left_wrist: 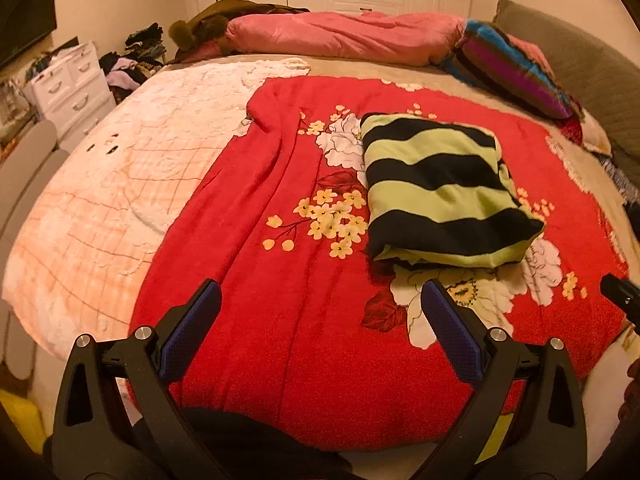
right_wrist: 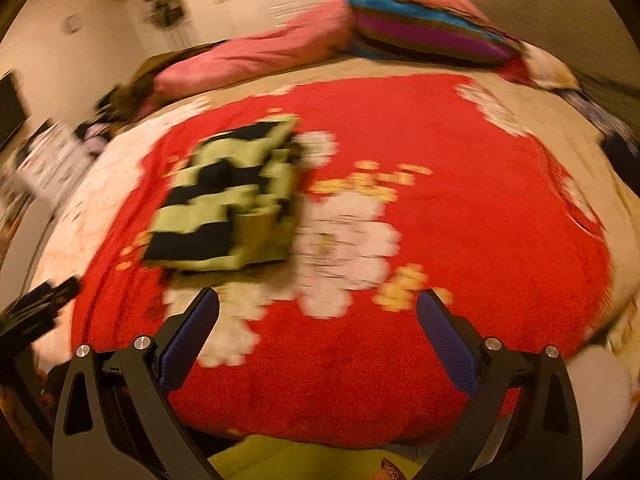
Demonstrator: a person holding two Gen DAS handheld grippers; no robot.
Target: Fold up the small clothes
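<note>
Both hand-held grippers hung over the bed's near edge with jaws spread and empty: the left hand-held gripper (left_wrist: 320, 308) and the right hand-held gripper (right_wrist: 318, 312). Ahead lay the folded green-and-black striped knit garment (left_wrist: 444, 192) on the red floral blanket (left_wrist: 260, 280), its long axis running toward the far edge. From the left it lay forward-right; from the right, forward-left, seemingly between them. Nothing blocked either approach. A pink rolled quilt (left_wrist: 344, 36) lay along the far edge, well apart.

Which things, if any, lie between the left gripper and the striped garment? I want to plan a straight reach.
Nothing visible does. Only bare red floral blanket lies between the open left gripper and the folded green-and-black striped garment, which sits ahead and slightly to its right.
</note>
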